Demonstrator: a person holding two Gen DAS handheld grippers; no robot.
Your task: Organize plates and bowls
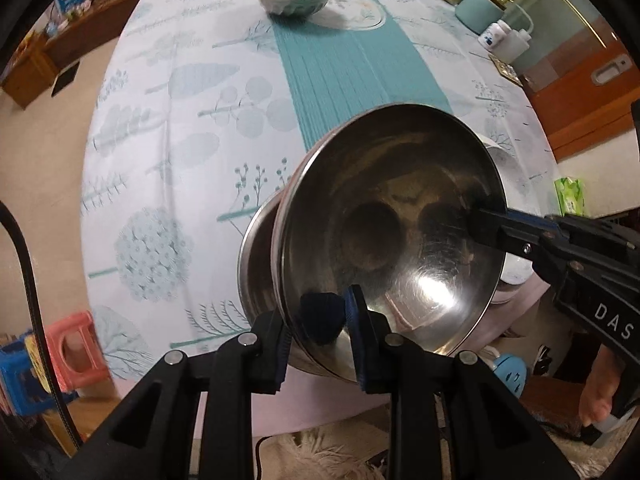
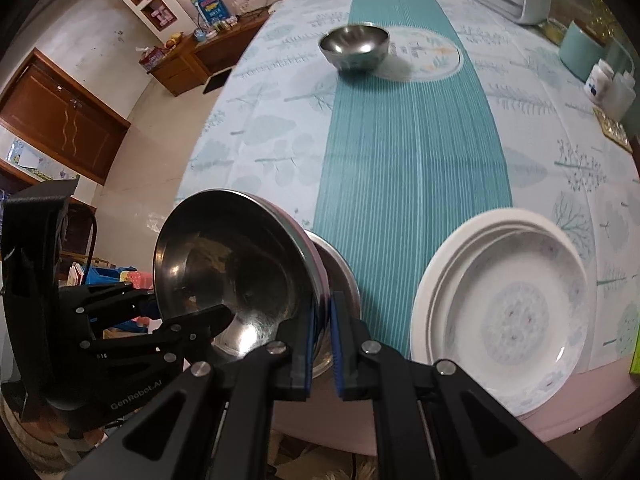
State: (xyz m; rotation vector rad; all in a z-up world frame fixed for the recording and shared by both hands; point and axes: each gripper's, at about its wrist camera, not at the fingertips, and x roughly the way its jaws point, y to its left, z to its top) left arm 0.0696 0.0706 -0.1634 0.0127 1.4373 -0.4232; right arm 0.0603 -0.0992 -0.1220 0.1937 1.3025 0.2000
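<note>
Step in hand, as judged: stacking the steel bowls. A tilted steel bowl (image 1: 392,232) sits low centre in the left wrist view, held over a second steel bowl (image 1: 256,264) whose rim shows behind it at the near table edge.

Left gripper (image 1: 320,344): jaws narrowly apart, pinching the tilted bowl's near rim. Right gripper (image 2: 322,344): jaws nearly pressed together, clamping the same bowl's rim from the other side.

A third steel bowl (image 2: 354,48) stands at upper centre of the right wrist view, on the teal runner (image 2: 412,160). Stacked white plates (image 2: 500,308) lie lower right.

Next move likely calls for levelling the held bowl and seating it in the one beneath.
</note>
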